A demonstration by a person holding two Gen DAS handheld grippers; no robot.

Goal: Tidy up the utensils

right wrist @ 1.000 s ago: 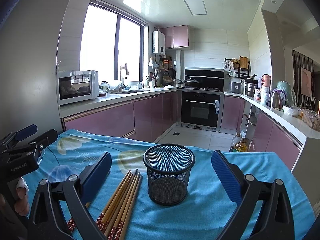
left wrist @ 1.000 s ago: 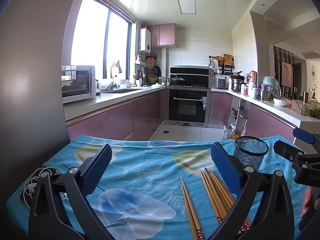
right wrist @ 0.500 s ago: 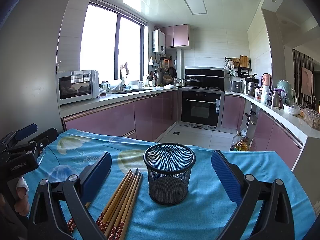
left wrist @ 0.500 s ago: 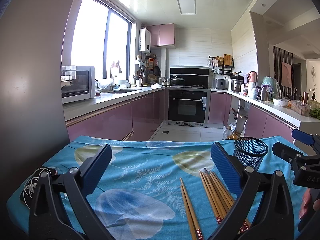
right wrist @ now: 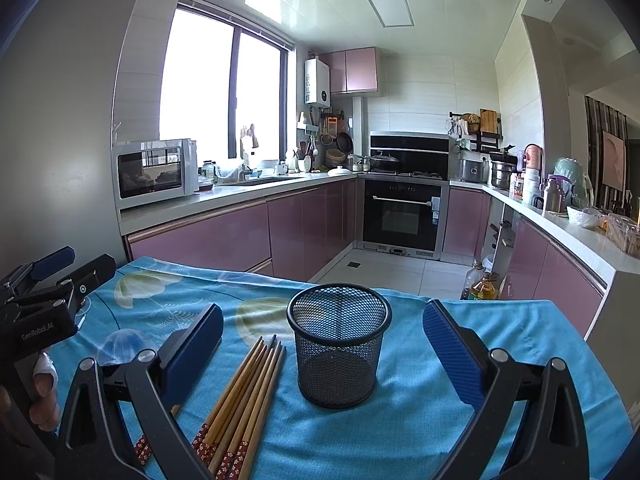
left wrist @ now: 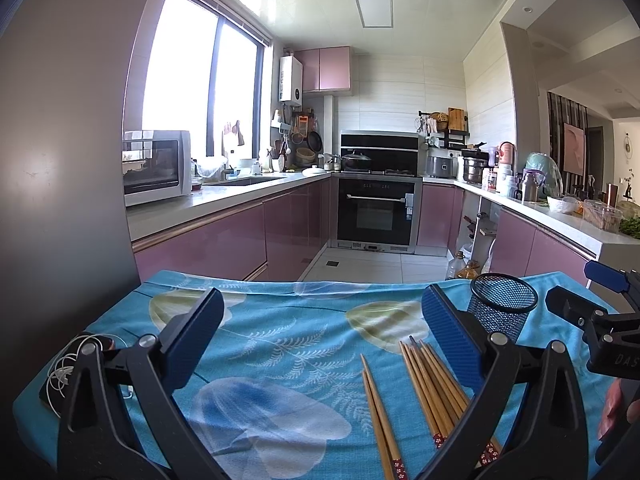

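A home kitchen: pink cabinets run along both walls, with a built-in oven under a hob, a microwave, a sink, hanging pans and a water heater.

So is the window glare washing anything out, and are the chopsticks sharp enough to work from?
Left wrist: window blown out white, chopsticks crisp, straight edges bowed by the fisheye. Right wrist: same window glare, chopsticks and mesh cup evenly lit and sharp.
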